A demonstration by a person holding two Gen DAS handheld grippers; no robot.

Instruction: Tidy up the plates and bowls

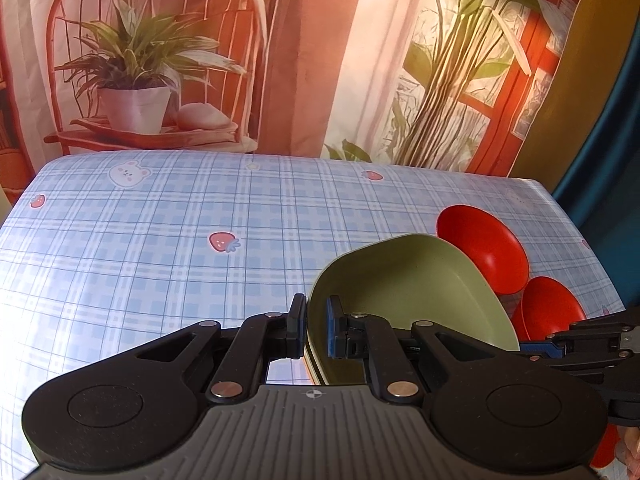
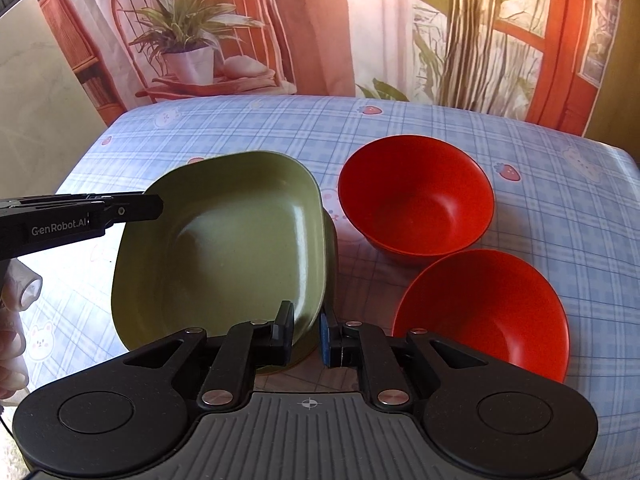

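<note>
A green square plate (image 2: 224,240) is held tilted over a second green plate (image 2: 332,248) that lies under it on the table. My left gripper (image 1: 316,328) is shut on the upper plate's left rim (image 1: 400,292); it enters the right wrist view from the left (image 2: 132,208). My right gripper (image 2: 306,334) is shut on the same plate's near rim; it shows at the right edge of the left wrist view (image 1: 536,346). Two red bowls stand right of the plates, one far (image 2: 416,204) (image 1: 484,252), one near (image 2: 488,312) (image 1: 552,308).
The table has a blue checked cloth (image 2: 560,184) with strawberry and bear prints. Its left half (image 1: 140,248) is bare cloth. A printed backdrop (image 1: 280,60) of plants and a chair hangs behind the far edge.
</note>
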